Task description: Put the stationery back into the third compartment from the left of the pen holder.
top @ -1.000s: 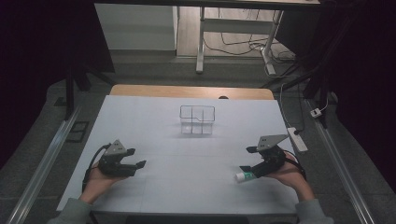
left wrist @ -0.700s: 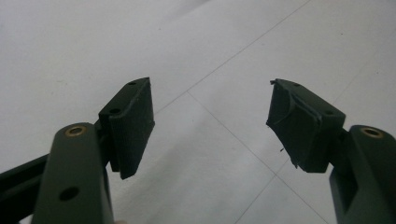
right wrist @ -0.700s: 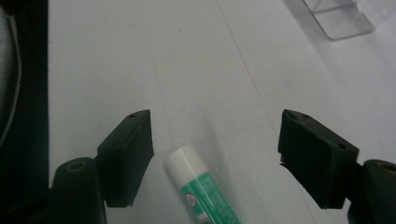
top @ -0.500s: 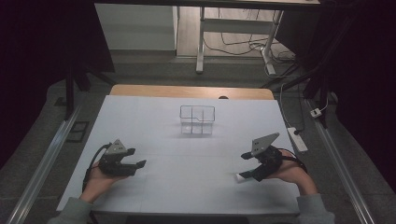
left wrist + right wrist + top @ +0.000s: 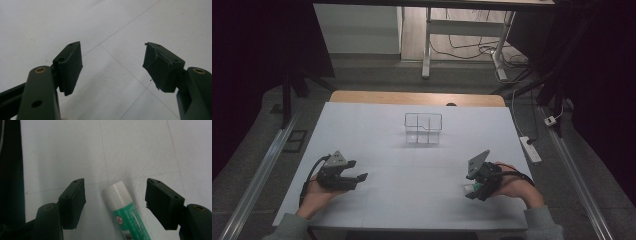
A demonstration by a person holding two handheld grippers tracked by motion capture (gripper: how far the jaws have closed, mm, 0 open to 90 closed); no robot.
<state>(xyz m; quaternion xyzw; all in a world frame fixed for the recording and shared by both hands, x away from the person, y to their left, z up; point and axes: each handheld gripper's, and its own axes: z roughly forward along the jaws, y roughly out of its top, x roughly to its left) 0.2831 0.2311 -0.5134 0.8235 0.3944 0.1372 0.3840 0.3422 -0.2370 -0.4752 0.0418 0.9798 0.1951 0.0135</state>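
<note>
Right gripper fingers spread, straddling the glue stick, which lies on the tabletop at 4 o'clock. Left gripper at 8 o'clock, fingers spread, empty. Advice: lower squarely, centre the stick, then close across its barrel.

High view: fixed overhead on the person's side, facing forward and down, taking in the whole white worktop and the floor beyond, from a distance. Left gripper view: mounted on the left hand-held gripper, looking along its jaws, close to the bare worktop surface with thin seam lines. Right gripper view: mounted on the right hand-held gripper, angled down, close to the worktop, with a glue stick between its jaws. Shared: the white surface; the glue stick appears in both high and right gripper views.
</note>
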